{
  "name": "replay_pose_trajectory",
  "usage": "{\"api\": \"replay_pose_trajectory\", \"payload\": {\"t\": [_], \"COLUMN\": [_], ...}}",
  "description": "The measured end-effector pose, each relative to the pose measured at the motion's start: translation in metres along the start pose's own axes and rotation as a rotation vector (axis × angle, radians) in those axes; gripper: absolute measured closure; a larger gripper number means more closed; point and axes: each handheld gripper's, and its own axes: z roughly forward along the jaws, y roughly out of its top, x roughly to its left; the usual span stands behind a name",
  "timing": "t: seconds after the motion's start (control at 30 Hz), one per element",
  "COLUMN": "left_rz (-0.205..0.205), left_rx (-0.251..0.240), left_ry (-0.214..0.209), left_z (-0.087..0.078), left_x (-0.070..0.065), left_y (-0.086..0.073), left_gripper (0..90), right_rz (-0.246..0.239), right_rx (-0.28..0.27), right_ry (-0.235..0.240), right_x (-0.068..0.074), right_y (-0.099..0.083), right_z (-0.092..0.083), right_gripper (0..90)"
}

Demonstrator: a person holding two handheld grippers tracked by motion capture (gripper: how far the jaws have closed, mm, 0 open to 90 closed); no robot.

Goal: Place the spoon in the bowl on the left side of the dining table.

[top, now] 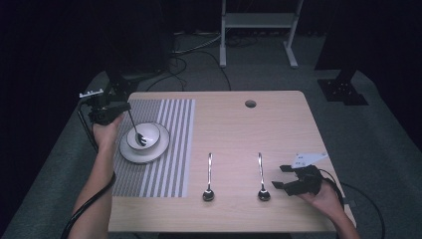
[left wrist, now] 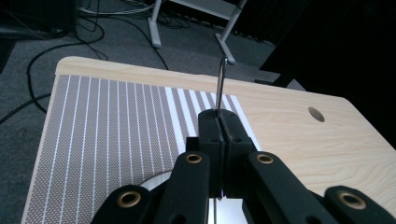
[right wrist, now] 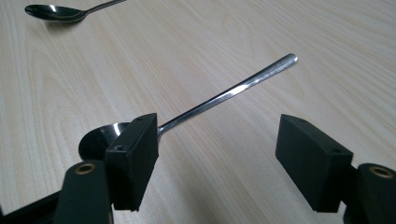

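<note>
Item: slim polished steel spoon (top: 137, 131), held by its handle in the left gripper (top: 118, 110), jaws clamped tight on the shaft; in the left gripper view the handle (left wrist: 221, 83) rises straight out of the closed jaws. The spoon's head sits inside the small white ceramic bowl (top: 144, 136), which stands on a white round ceramic plate (top: 160, 148).

Handling note: the step appears to be laying the spoon into the bowl. Lower the handle towards the rim before letting go, so the spoon leans rather than drops; release slowly, as a light bowl may tip or slide on its plate.

Item: right gripper (top: 287, 180), jaws standing apart, holding nothing, just beside the nearer of two further steel spoons. Right-hand steel spoon (right wrist: 224, 95) lies flat, its head partly behind one jaw; left-hand steel spoon (top: 208, 178) lies parallel, apart from it.

Surface: pale wood-grain table (top: 278, 124) with a round cable hole (top: 250, 103); grey woven placemat with white stripes (top: 174, 144) under the plate.

Room: dim; grey carpet, loose black cables, a white metal frame (top: 259, 30) beyond the table.
</note>
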Motion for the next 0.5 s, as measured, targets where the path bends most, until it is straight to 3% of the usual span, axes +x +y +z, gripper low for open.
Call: {"api": "replay_pose_trajectory", "payload": {"t": [0.5], "left_rz": [-0.013], "left_rx": [0.005], "left_ry": [0.015], "left_z": [0.0003], "left_x": [0.0106], "left_y": [-0.0087], "left_gripper": [89.3], "right_rz": [0.002], "right_rx": [0.003], "right_ry": [0.001], "right_x": [-0.0004], "right_y": [0.0002], "right_z": [0.0009], "right_gripper": [28.8]}}
